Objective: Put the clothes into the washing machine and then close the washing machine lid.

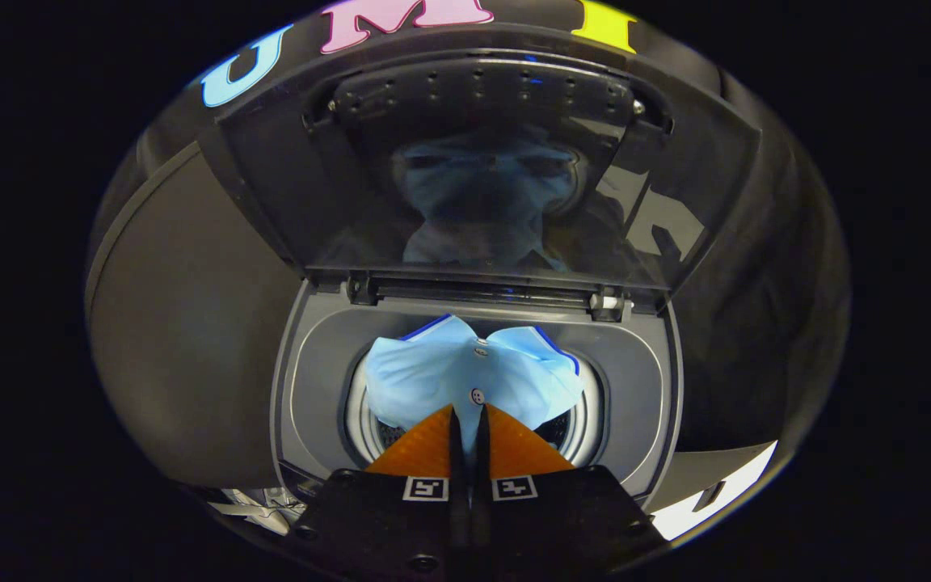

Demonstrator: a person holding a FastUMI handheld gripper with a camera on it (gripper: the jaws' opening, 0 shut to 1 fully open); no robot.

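Light-blue shirt (465, 376), dark-blue trim

This is a booth set up like a small laundry corner, not a real home. A top-loading washing machine (478, 388) stands in the middle. Its lid (490, 178) is up, rising toward 12 o'clock, dark and shiny like a mirror. Under the lid is the gray rim (643, 364) around a round drum (356, 420). A light blue shirt (465, 376) hangs over the drum, pinched between the two fingers of a gripper (468, 416) at 6 o'clock. Black cloth (773, 267) hangs as a wall behind the machine, at 3 and 9 o'clock.
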